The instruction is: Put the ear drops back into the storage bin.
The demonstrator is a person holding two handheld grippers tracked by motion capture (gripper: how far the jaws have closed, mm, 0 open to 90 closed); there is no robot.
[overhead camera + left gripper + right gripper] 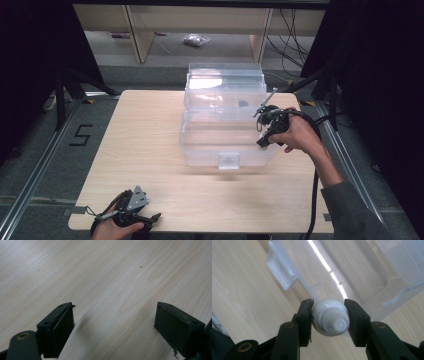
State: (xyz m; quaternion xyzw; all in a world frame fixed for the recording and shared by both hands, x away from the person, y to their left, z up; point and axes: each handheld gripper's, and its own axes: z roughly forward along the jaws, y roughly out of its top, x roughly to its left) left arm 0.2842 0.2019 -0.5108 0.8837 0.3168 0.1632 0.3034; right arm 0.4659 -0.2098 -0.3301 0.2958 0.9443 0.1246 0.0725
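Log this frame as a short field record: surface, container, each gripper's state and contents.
surface: light wooden table
container: clear plastic box, lid open, upright at the back
right gripper: shut on a white round object, at the box's right rim
left gripper: open, nothing held, low over bare table at the near left edge
box contents: cannot tell

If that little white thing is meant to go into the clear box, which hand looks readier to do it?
The right. Its hand-held gripper is shut on the small white object, beside the clear plastic box. The left hand-held gripper sits open over bare table at the near edge.
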